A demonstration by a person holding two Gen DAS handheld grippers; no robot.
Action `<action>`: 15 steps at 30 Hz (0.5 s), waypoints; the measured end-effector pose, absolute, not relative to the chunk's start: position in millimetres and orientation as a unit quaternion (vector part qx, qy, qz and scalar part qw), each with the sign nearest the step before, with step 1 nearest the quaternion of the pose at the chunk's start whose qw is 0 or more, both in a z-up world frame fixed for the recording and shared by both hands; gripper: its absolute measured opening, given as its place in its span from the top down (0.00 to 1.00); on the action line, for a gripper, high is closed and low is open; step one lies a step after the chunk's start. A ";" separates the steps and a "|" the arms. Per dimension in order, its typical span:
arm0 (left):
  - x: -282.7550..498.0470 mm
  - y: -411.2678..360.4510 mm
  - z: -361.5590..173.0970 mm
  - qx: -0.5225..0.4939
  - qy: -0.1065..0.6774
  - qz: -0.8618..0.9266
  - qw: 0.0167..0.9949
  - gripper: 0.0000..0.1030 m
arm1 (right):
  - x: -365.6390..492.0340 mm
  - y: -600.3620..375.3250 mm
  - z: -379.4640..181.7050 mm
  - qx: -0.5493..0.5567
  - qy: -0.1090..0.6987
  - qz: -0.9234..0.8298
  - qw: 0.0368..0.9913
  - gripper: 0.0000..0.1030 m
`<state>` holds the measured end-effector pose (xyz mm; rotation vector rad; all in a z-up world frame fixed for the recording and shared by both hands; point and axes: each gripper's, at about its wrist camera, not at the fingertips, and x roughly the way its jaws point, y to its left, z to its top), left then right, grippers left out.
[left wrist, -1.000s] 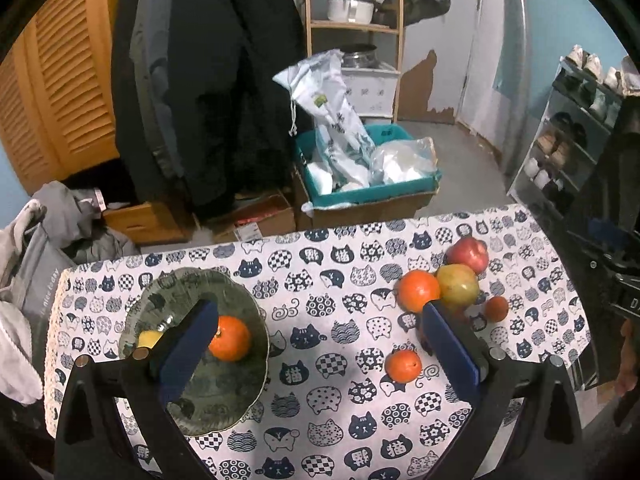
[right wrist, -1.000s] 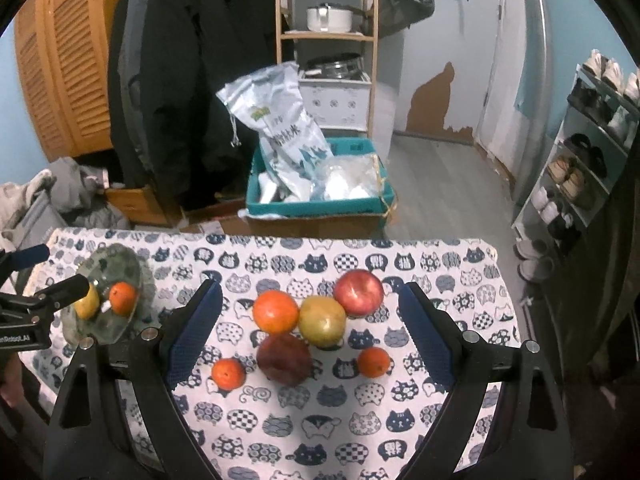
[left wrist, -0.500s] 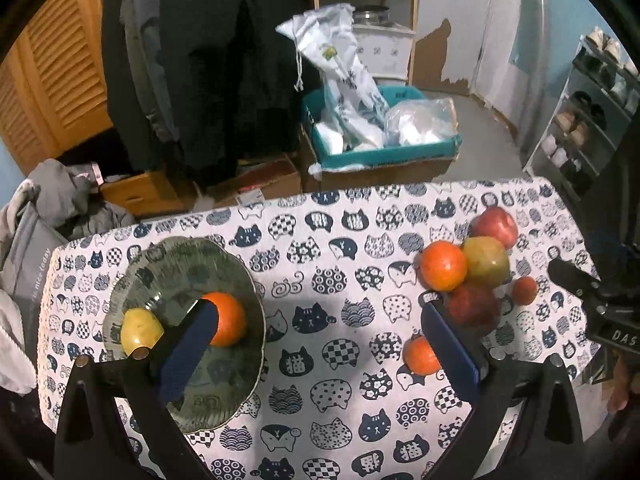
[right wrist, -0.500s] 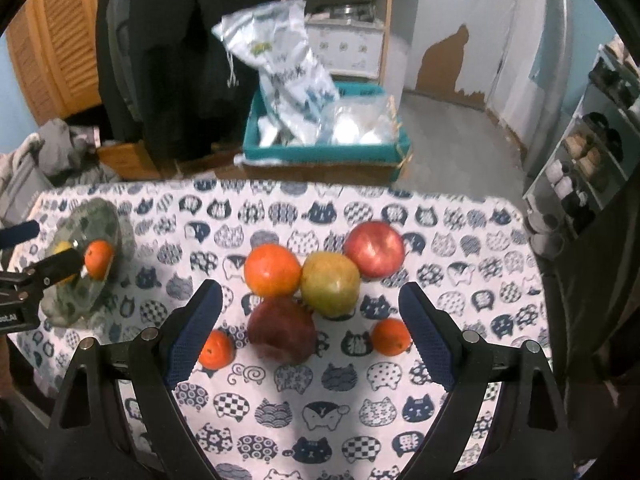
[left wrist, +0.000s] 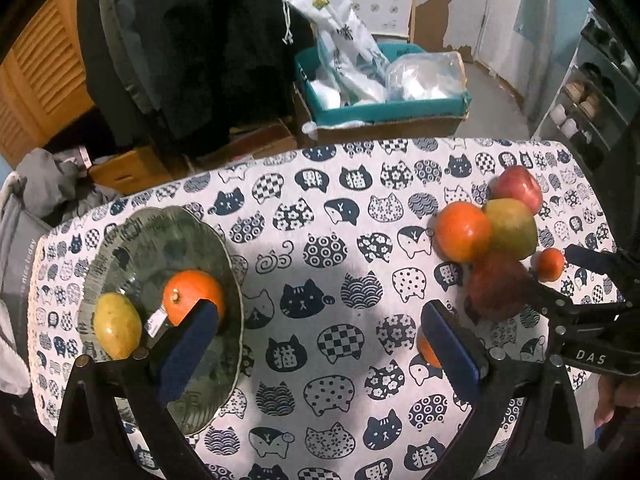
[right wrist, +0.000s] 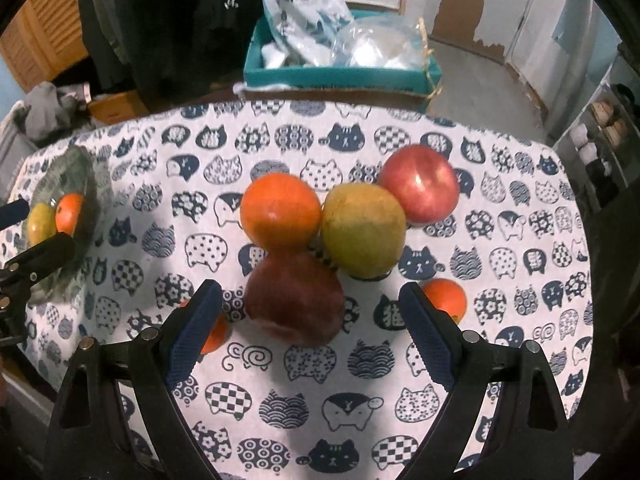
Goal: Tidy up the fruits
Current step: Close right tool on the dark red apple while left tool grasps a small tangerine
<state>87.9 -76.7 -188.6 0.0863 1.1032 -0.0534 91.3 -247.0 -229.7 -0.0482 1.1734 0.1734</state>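
A glass plate [left wrist: 132, 240] on the left holds an orange [left wrist: 188, 292] and a yellow-green fruit [left wrist: 116, 326]. My left gripper [left wrist: 320, 328] hangs open over the cloth beside the plate, empty. On the right lies a cluster: an orange [right wrist: 280, 212], a yellow-green fruit [right wrist: 362, 228], a red apple [right wrist: 420, 184] and a dark red apple [right wrist: 294, 300]. Two small tangerines [right wrist: 446, 300] [right wrist: 216, 336] sit partly behind my fingers. My right gripper [right wrist: 310, 296] is open, its pads on either side of the dark red apple without touching it.
A cat-print cloth [left wrist: 320, 240] covers the table. Beyond its far edge stand a teal box of bags [left wrist: 380, 108], dark coats and cardboard boxes. A shoe rack [left wrist: 588, 100] is at the right, grey clothes at the left. A hand [left wrist: 612, 400] shows at the lower right.
Both grippers have come down toward the table and tipped further downward. The right one now has the dark red apple between its fingers. Both stay open; no fruit has moved.
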 end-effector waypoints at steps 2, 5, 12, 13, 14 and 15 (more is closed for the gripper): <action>90.3 -77.0 -195.4 0.039 0.528 -0.025 0.848 0.01 | 93.9 -246.6 -238.2 -0.019 0.560 0.084 0.824 0.13; 94.1 -77.3 -206.4 0.033 0.537 -0.025 0.842 0.01 | 96.9 -245.6 -248.7 -0.019 0.569 0.082 0.818 0.13; 96.0 -79.6 -223.2 0.041 0.550 -0.023 0.834 0.01 | 101.0 -243.3 -270.4 -0.017 0.589 0.084 0.804 0.13; 95.9 -79.9 -224.7 0.041 0.551 -0.024 0.833 0.01 | 101.9 -242.9 -272.2 -0.017 0.590 0.085 0.803 0.13; 96.0 -80.3 -225.8 0.041 0.552 -0.025 0.832 0.01 | 102.5 -242.6 -274.5 -0.016 0.591 0.087 0.802 0.13; 95.7 -80.5 -226.7 0.043 0.553 -0.026 0.832 0.01 | 103.0 -242.6 -276.8 -0.016 0.593 0.087 0.801 0.13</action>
